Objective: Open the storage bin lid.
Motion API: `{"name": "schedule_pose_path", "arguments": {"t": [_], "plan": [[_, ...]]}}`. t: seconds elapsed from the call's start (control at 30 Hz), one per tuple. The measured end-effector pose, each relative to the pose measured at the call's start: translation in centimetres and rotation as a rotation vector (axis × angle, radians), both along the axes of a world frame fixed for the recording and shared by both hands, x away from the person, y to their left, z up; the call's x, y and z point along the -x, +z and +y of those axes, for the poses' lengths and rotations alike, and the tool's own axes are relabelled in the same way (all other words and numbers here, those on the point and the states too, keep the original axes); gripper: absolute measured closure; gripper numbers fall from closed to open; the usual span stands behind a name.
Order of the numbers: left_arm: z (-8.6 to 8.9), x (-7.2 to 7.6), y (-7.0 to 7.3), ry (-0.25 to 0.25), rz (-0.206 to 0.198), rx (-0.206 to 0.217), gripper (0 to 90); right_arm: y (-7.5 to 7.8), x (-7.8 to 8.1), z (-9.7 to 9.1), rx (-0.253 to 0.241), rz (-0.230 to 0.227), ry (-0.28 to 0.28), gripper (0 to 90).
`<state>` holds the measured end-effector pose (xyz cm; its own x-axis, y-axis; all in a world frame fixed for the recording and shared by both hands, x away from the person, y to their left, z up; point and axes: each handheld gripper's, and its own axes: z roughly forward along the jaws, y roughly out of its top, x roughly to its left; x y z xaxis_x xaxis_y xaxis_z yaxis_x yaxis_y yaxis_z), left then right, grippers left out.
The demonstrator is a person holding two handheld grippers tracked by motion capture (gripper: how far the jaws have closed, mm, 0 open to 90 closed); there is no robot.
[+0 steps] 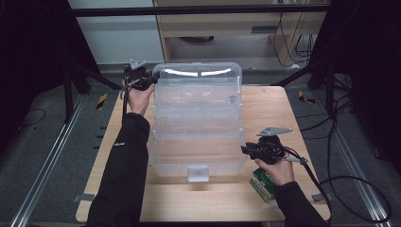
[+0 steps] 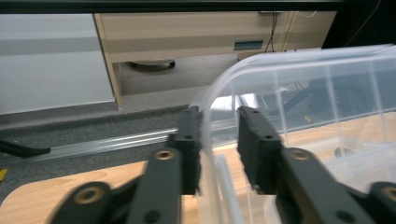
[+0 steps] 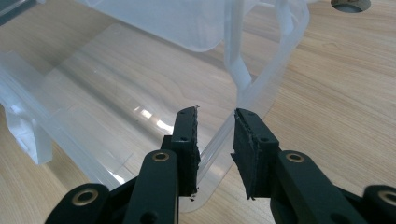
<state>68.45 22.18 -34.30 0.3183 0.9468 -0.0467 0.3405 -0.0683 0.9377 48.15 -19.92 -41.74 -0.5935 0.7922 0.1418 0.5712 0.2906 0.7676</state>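
A clear plastic storage box (image 1: 196, 142) stands mid-table with its lid (image 1: 197, 71) raised at the far side. My left gripper (image 1: 153, 80) is at the lid's far left corner. In the left gripper view the curved lid rim (image 2: 243, 70) runs between its jaws (image 2: 219, 121), against the left pad, with a gap to the right pad. My right gripper (image 1: 243, 150) is at the box's near right corner. In the right gripper view the thin base rim (image 3: 261, 88) passes between its jaws (image 3: 215, 116), and the pads stand apart from it.
A green carton (image 1: 263, 184) lies on the wooden table (image 1: 265, 104) under my right hand, near the front right. The box's front latch (image 1: 198, 173) faces me. Dark frame posts and cables surround the table; a cabinet stands behind.
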Motion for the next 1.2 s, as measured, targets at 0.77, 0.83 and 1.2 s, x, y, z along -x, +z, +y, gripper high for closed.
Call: {"name": "schedule_pose_path", "arguments": {"t": [0.77,0.83,1.2], "plan": [[6.9,13.0,0.6,-0.104,-0.02,0.044,49.9,-0.1,-0.2,0.1,0.0,0.018,-0.006,68.4],[7.0,14.4,0.4,-0.129,-0.029,0.04,47.9,-0.1,-0.2,0.1,0.0,0.018,-0.007,68.4],[6.6,20.0,-2.7,-0.21,0.047,0.007,44.3,-0.1,-0.2,0.0,0.0,0.017,-0.005,68.3]]}}
